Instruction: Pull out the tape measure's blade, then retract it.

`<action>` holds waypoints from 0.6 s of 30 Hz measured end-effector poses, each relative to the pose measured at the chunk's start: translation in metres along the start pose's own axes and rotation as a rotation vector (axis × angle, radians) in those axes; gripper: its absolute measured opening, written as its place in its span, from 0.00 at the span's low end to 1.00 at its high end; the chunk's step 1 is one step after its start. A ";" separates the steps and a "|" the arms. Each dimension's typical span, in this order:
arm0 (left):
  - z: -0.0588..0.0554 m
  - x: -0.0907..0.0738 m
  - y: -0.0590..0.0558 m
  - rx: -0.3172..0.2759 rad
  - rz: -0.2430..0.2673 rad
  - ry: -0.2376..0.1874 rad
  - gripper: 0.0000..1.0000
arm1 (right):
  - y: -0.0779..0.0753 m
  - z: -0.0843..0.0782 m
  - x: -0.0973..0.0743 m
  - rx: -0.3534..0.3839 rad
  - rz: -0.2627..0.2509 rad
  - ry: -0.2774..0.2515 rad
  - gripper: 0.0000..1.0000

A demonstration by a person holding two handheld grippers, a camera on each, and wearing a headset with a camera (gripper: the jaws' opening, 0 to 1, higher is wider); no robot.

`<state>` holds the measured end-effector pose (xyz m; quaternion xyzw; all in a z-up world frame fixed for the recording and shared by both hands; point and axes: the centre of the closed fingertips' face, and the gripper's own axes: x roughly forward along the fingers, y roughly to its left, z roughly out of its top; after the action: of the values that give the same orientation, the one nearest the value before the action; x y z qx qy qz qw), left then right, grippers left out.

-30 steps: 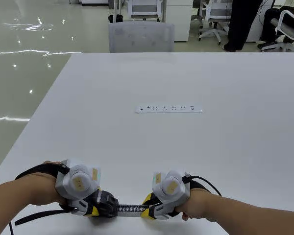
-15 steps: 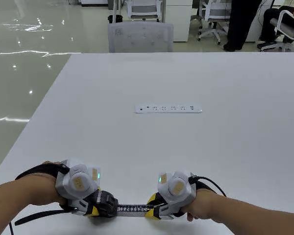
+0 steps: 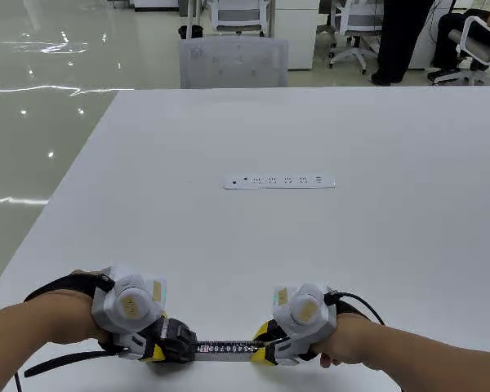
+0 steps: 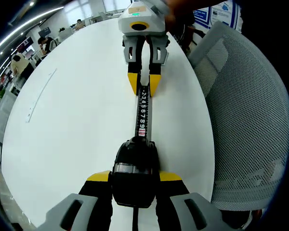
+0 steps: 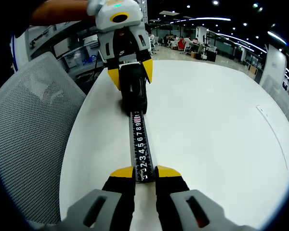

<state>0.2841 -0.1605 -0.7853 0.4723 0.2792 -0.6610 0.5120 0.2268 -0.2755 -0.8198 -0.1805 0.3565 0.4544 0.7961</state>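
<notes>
The left gripper (image 3: pixel 157 349) sits at the near edge of the white table (image 3: pixel 310 245), its jaws clamped around the black tape measure (image 4: pixel 135 168). Just to its right, the right gripper (image 5: pixel 144 172) pinches the end of the blade (image 5: pixel 138 137) between its yellow fingertips (image 5: pixel 121 172). The blade lies flat on the table between the two, drawn out a short way, printed digits facing up. A power strip (image 3: pixel 279 181) lies well apart, farther across the table
</notes>
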 end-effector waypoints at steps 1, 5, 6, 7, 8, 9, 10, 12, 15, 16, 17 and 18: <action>0.000 0.000 0.000 0.000 0.001 0.000 0.31 | 0.000 -0.001 -0.001 0.000 -0.001 0.000 0.14; 0.000 0.000 0.000 -0.004 0.003 0.000 0.31 | -0.003 -0.006 -0.004 0.001 -0.004 0.004 0.14; 0.000 0.000 0.000 -0.005 0.003 0.000 0.31 | -0.003 -0.007 -0.005 0.003 -0.003 0.006 0.14; 0.000 0.000 0.000 -0.005 0.003 -0.001 0.31 | -0.002 -0.008 -0.006 0.002 -0.003 0.006 0.14; 0.000 0.000 0.000 -0.005 0.003 -0.001 0.31 | -0.003 -0.008 -0.006 0.001 -0.005 0.007 0.14; 0.000 0.000 0.000 -0.004 0.003 -0.001 0.31 | -0.002 -0.009 -0.007 -0.001 -0.004 0.008 0.14; 0.000 0.000 0.000 -0.003 0.004 -0.001 0.31 | -0.002 -0.009 -0.008 -0.001 -0.005 0.008 0.14; 0.000 0.000 0.000 -0.002 0.003 -0.002 0.31 | -0.002 -0.011 -0.009 0.002 -0.003 0.008 0.14; 0.001 0.000 0.000 -0.004 0.002 -0.003 0.31 | -0.002 -0.013 -0.012 0.003 -0.004 0.012 0.14; 0.001 0.000 0.000 -0.004 0.001 -0.002 0.31 | -0.002 -0.014 -0.013 0.005 -0.004 0.012 0.14; 0.001 0.001 0.000 -0.004 0.001 -0.002 0.31 | -0.002 -0.015 -0.013 0.007 -0.005 0.012 0.14; 0.001 0.001 0.000 -0.004 0.001 -0.001 0.31 | -0.002 -0.015 -0.014 0.011 -0.004 0.012 0.14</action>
<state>0.2840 -0.1613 -0.7856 0.4710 0.2800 -0.6603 0.5135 0.2177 -0.2941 -0.8203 -0.1798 0.3635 0.4496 0.7959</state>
